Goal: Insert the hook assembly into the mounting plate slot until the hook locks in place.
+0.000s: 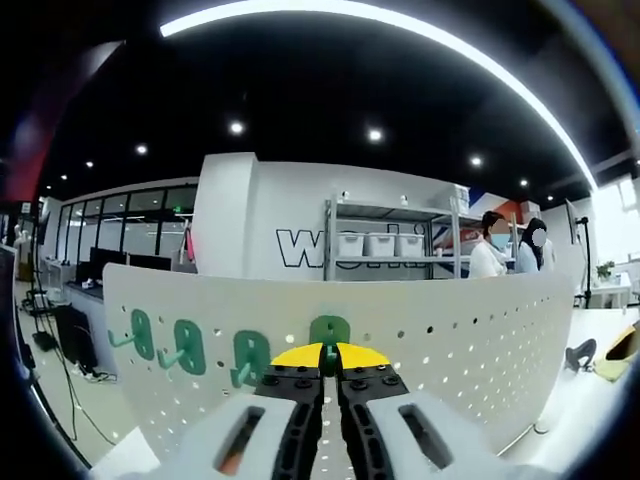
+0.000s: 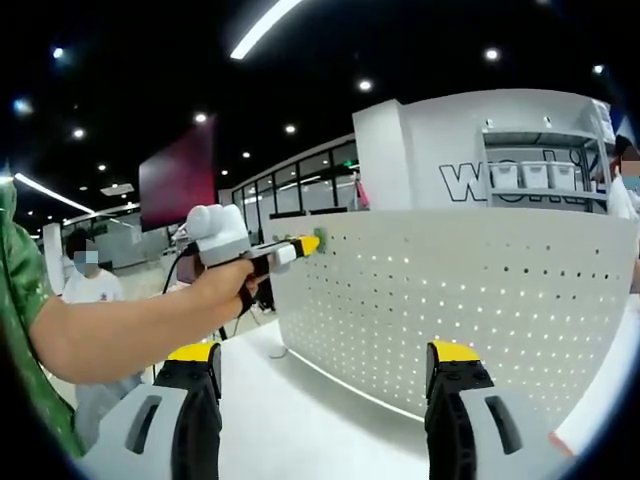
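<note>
L gripper (image 1: 329, 362) sits bottom centre of the left gripper view, jaws nearly together w/ yellow tips pinched on a green hook (image 1: 329, 334), pressing it against the white pegboard (image 1: 470, 330) at mid-frame. Three more green hooks (image 1: 190, 347) already sit on the board in a row to the left of it, lower left of frame, pegs sticking out. Board runs across the whole lower half, curved by the fisheye, holes in a regular grid. Behind it, centre right: metal shelf (image 1: 390, 240) w/ white bins, two people at the right edge, big white wall w/ dark lettering. In the right gripper view, R gripper (image 2: 325, 365) is at the bottom, jaws spread wide, nothing between them, yellow tips at lower left and lower right, well apart from the board. Same view, centre left: a hand (image 2: 215, 290) holds the L gripper (image 2: 313, 242), its yellow tip touching the board's (image 2: 480, 300) upper left corner where a bit of green hook (image 2: 320, 237) shows at the tip. Can't tell from either view if the hook is fully seated/locked in the slot. White table (image 2: 310, 410) under the board, lower centre. Green sleeve at far left edge, another person standing behind the arm at left.
</note>
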A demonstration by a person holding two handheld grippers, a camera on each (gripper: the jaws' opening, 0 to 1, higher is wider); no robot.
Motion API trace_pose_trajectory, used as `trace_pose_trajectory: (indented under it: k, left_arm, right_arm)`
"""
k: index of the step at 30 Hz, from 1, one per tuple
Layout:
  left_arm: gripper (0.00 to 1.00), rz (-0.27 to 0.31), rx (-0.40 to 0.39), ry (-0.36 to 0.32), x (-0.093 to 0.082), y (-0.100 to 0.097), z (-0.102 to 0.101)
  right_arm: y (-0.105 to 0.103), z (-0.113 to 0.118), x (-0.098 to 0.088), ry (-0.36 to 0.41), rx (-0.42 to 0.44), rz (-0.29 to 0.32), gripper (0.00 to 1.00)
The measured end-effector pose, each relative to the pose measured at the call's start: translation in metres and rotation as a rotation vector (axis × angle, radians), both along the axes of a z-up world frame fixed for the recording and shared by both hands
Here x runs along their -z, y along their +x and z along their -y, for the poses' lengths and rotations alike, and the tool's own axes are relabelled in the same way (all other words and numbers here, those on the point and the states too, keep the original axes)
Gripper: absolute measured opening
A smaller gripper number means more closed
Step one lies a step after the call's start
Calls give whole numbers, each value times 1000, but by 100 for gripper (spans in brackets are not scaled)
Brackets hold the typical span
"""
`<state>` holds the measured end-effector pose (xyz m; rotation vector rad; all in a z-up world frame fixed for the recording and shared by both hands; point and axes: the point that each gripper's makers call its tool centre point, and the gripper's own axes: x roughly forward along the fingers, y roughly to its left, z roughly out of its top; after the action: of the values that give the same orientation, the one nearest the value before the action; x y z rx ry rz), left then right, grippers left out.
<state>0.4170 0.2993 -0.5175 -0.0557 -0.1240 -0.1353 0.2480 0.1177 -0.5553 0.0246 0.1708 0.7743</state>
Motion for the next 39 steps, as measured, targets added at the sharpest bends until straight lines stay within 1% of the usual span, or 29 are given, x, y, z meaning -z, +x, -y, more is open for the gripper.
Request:
trace_pose_trajectory:
  k: [16,20,25,28,31,36,39]
  left_arm:
    - [4,-6,-3,16,6,0,0]
    - [4,-1,-2,32,6,1,1]
    - [4,1,1,28,6,2,1]
    - [4,3,1,40,6,4,1]
    - [4,4,-4,73,6,4,1]
    - [4,7,-3,86,6,6,1]
    - [4,12,-8,114,6,6,2]
  right_arm:
    - [0,0,2,-5,-2,-6,86]
    - [0,0,2,-7,-2,-4,86]
    - [1,0,3,-8,-1,-8,86]
    - [2,0,3,-9,0,-9,86]
    - [2,1,2,-4,1,-8,86]
    - [3,1,4,-6,3,-10,85]
    - [3,0,5,-7,2,-14,85]
